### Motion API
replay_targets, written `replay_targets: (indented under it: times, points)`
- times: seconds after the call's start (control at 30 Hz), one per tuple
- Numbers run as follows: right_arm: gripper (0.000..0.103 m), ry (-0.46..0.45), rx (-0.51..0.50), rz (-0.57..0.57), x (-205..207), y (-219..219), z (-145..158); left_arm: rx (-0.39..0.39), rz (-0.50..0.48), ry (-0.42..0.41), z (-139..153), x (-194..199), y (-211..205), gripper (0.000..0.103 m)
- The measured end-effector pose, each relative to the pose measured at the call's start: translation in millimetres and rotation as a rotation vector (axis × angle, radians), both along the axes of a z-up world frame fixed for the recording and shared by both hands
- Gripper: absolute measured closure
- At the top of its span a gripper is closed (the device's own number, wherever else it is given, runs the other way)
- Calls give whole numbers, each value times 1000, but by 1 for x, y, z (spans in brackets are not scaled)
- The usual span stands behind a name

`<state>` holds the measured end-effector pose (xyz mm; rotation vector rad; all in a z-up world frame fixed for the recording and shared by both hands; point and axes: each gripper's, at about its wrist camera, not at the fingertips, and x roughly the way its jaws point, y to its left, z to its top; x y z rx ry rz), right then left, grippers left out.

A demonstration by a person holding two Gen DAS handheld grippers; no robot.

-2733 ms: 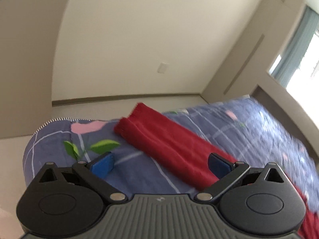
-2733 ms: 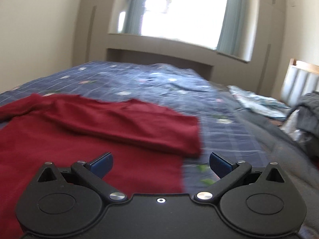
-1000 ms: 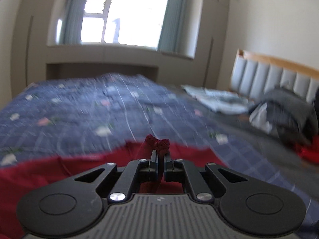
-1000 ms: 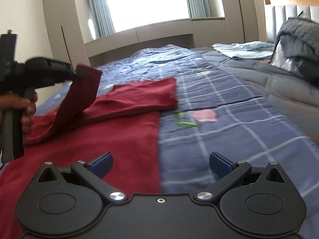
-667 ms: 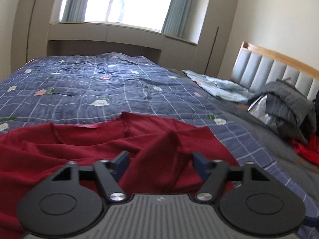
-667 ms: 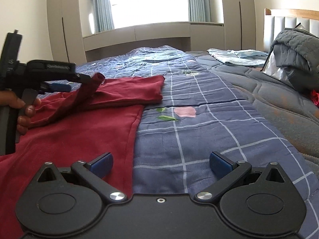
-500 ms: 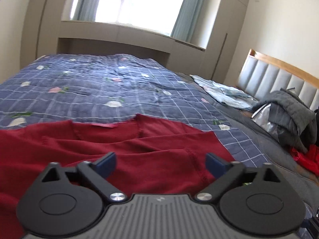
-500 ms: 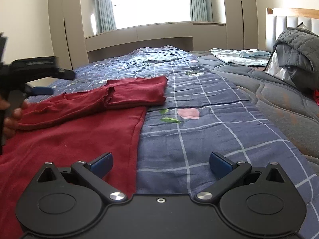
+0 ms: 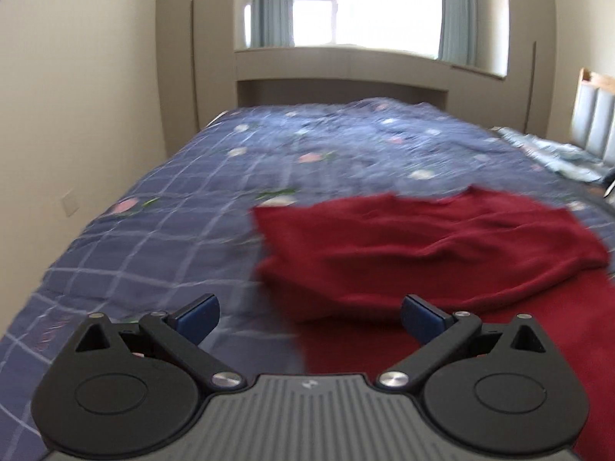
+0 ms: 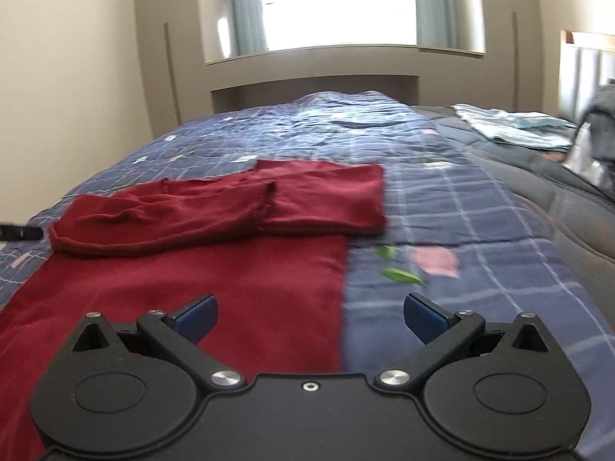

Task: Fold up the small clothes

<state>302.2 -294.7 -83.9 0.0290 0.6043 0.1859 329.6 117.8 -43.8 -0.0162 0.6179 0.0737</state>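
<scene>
Both hand-held grippers, left (image 9: 309,313) and right (image 10: 310,313), gape empty; risk: the red garment's (image 10: 215,269) loosely laid sleeves (image 10: 184,217) slipping if its hem is tugged.

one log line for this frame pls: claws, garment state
left claw: open, empty | right claw: open, empty | red top: flat on blue quilt, both sleeves folded across chest | phase: between grasps

Your dark red garment (image 10: 200,269) lay flat on the bed, both sleeves folded across its upper part, overlapping.
</scene>
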Motion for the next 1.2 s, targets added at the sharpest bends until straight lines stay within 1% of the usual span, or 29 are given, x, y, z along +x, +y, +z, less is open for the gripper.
replay_targets:
  times: [0.13,0.23,0.27,0.3,0.33,0.4,0.43,0.47,0.53,0.57,0.6,0.63,0.7,0.8,0.83,0.87,0.9,0.93,0.97,1.0,1.07,1.13,1.2]
  points:
    - [1,17,45,81,40,11,8,40,-1,56,-18,15,34,1]
    - [1,12,60,98,80,19,17,60,-39,51,-24,25,51,6]
    - [5,19,68,105,98,21,18,68,-55,49,-26,30,52,9]
    - [11,31,72,105,111,23,18,76,-76,45,-28,34,53,10]
    - [13,52,76,101,128,25,17,86,-98,40,-29,38,53,12]
    - [23,90,88,106,152,30,15,113,-140,20,-31,44,52,13]
    - [25,108,94,113,161,32,13,123,-159,10,-33,45,51,13]
    - [29,128,98,123,169,35,11,129,-185,2,-33,48,50,15]
    - [44,162,91,135,179,39,5,146,-236,-8,-34,51,49,17]
    - [58,181,81,136,182,41,2,161,-263,-12,-35,52,48,18]
    - [68,189,76,138,184,43,1,174,-283,-17,-35,53,47,18]
    - [71,188,73,142,183,43,0,180,-299,-23,-35,53,47,18]
    - [85,177,68,160,181,44,1,176,-326,-37,-34,55,48,21]
    - [92,161,66,185,182,47,7,181,-376,-43,-33,59,46,33]
    - [92,152,55,195,183,49,10,180,-395,-40,-33,61,44,42]
    - [92,140,45,203,184,51,13,178,-413,-31,-33,64,42,56]
    - [93,126,36,211,185,53,17,174,-436,-19,-33,66,40,65]
    - [93,111,29,217,187,55,22,171,-453,-12,-33,69,38,76]
    - [93,93,25,221,188,56,28,178,-455,-18,-32,69,35,81]
    - [93,72,23,224,190,57,35,191,-451,-32,-31,69,31,85]
    - [93,24,18,223,194,58,49,216,-430,-58,-28,68,25,89]
    - [93,-18,23,213,197,57,61,236,-401,-85,-23,65,21,90]
    - [93,-36,39,196,200,52,67,250,-368,-126,-19,57,18,91]
